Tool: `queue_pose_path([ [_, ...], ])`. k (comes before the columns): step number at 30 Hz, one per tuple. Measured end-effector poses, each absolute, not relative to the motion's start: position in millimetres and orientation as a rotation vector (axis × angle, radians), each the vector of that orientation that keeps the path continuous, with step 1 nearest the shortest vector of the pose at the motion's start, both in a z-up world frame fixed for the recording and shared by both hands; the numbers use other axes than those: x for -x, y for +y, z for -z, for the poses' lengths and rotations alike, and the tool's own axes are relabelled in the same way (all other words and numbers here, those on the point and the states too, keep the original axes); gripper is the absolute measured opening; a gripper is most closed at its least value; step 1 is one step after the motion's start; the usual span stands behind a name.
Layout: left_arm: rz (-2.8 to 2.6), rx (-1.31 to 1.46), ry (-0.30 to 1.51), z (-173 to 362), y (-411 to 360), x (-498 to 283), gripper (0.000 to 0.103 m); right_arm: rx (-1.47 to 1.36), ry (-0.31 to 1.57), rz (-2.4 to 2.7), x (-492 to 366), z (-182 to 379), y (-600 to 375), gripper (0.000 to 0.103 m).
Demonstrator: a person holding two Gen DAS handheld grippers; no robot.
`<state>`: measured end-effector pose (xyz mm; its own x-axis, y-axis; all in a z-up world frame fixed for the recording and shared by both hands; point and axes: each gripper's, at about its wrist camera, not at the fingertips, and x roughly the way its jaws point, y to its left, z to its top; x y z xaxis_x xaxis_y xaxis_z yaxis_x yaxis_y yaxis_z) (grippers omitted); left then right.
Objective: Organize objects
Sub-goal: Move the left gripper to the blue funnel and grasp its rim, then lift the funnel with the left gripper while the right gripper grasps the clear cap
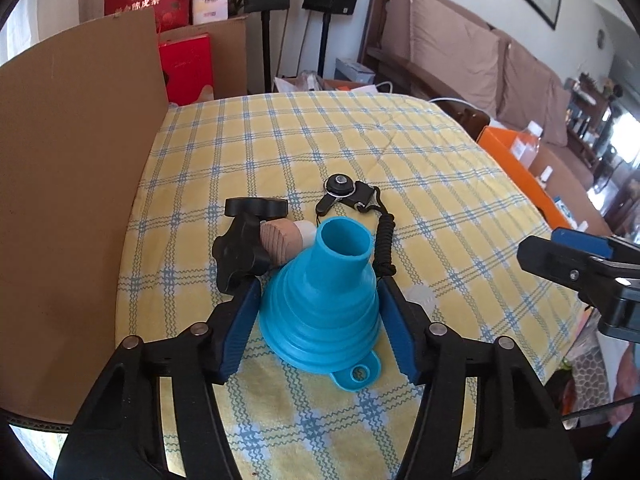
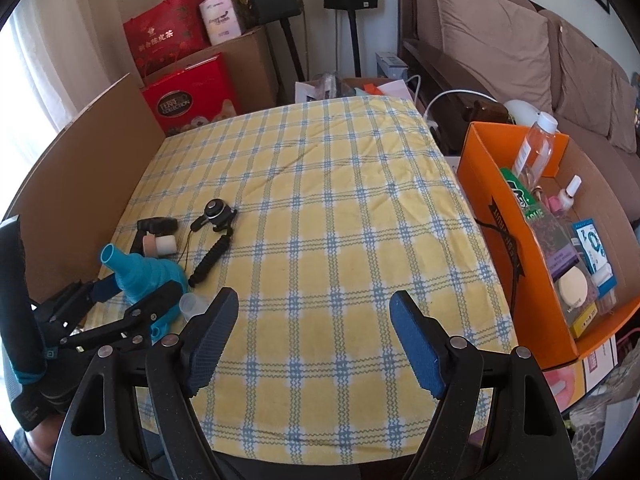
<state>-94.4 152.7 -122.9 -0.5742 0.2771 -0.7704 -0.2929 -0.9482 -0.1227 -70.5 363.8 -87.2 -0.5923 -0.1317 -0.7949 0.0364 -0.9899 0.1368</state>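
Observation:
A blue collapsible funnel stands wide end down on the yellow checked tablecloth, its spout tilted up. My left gripper straddles its ribbed body, and both blue pads lie against its sides. Just behind it are a black knobbed clamp, a wooden stopper and a black mount with a coiled lanyard. A small clear cup sits right of the funnel. My right gripper hangs open over bare cloth near the front edge, with nothing between its fingers.
A tall cardboard sheet walls the table's left side. An orange box with several bottles and packets stands off the right edge. Red gift bags, speaker stands and a brown sofa lie beyond the far edge.

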Motion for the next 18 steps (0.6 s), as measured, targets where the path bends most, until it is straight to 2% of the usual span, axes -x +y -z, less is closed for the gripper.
queue_pose_path([
  [7,-2.527,1.185,-0.006,102,142,81,0.057,-1.342,-0.178,2.709,71,88,361,0.08],
  [11,-2.516,1.146,0.008,83,135,62,0.057,-1.325,-0.171,2.685,70,90,355,0.074],
  [15,-2.515,1.121,0.017,67,125,43,0.057,-1.31,-0.119,2.66,69,93,342,0.072],
  [18,-2.504,1.117,-0.019,58,116,35,0.057,-1.302,-0.087,2.625,70,96,329,0.066],
])
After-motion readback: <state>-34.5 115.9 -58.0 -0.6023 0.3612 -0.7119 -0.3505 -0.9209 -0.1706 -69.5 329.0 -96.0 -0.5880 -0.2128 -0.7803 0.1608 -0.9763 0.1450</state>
